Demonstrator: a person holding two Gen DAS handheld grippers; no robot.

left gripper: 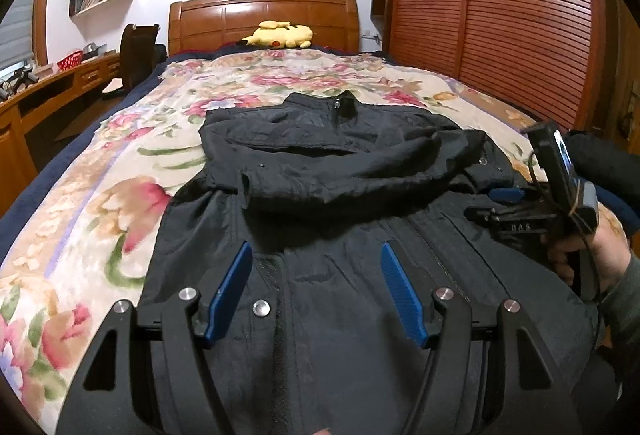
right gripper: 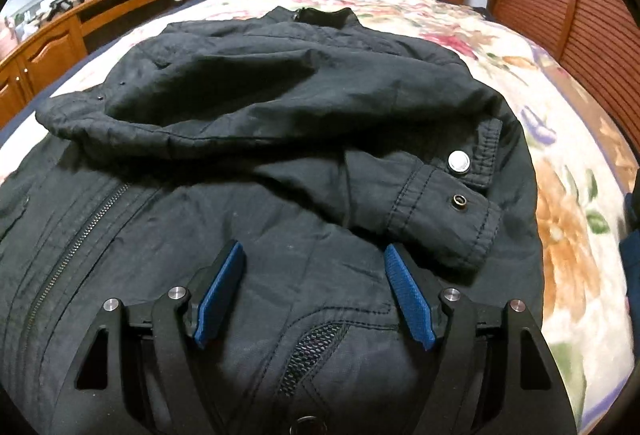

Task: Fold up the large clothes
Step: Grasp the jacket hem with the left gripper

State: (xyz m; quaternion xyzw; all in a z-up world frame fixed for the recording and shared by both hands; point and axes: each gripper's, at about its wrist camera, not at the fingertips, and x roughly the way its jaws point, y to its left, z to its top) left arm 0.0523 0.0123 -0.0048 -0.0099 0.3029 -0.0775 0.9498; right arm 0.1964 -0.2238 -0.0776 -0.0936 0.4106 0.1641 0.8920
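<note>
Left gripper fingers apart over black jacket, right gripper likewise

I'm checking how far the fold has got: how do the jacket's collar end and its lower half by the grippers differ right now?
The collar end is covered: both sleeves are folded across the chest, one cuff lying with its snaps showing. The lower half lies flat and single-layered, zipper exposed, not yet folded up. The collar end is far from both grippers; the lower half lies right under their open jaws. Both rest on the floral blanket.
</note>
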